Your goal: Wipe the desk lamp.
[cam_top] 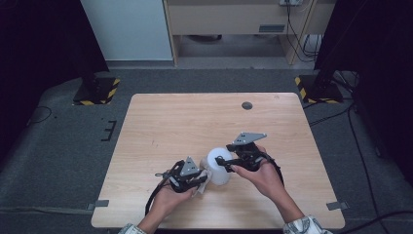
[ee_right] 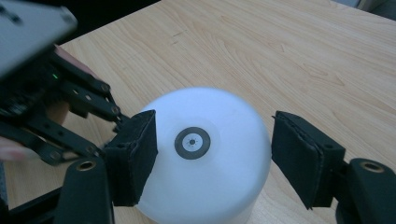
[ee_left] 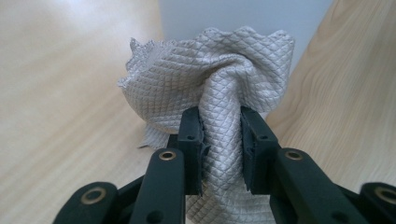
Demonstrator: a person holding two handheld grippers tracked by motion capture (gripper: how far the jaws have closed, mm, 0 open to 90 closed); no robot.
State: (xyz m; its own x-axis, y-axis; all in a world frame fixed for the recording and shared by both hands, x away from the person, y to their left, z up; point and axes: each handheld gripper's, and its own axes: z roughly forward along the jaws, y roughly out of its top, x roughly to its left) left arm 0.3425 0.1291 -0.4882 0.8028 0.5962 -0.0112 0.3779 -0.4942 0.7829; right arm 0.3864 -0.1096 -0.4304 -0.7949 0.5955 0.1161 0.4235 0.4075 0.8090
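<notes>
A white cup (cam_top: 220,171) is on the light wooden table (cam_top: 195,122), its base with a dark round mark (ee_right: 192,142) turned toward the right gripper view. My right gripper (ee_right: 212,122) is shut on the cup, one pad on each side of its wall. In the high view the right gripper (cam_top: 221,160) reaches the cup from the right. My left gripper (ee_left: 220,119) is shut on a bunched grey quilted cloth (ee_left: 210,79), which lies against the cup's white wall (ee_left: 233,18). Seen from above, the left gripper (cam_top: 202,179) and the cloth (cam_top: 204,186) sit at the cup's left side.
A small dark round hole (cam_top: 247,105) marks the table's far side. Black stand feet with yellow-black stripes (cam_top: 97,90) (cam_top: 314,90) rest on the grey floor beyond the table. Cables (cam_top: 358,131) run along the floor at the right.
</notes>
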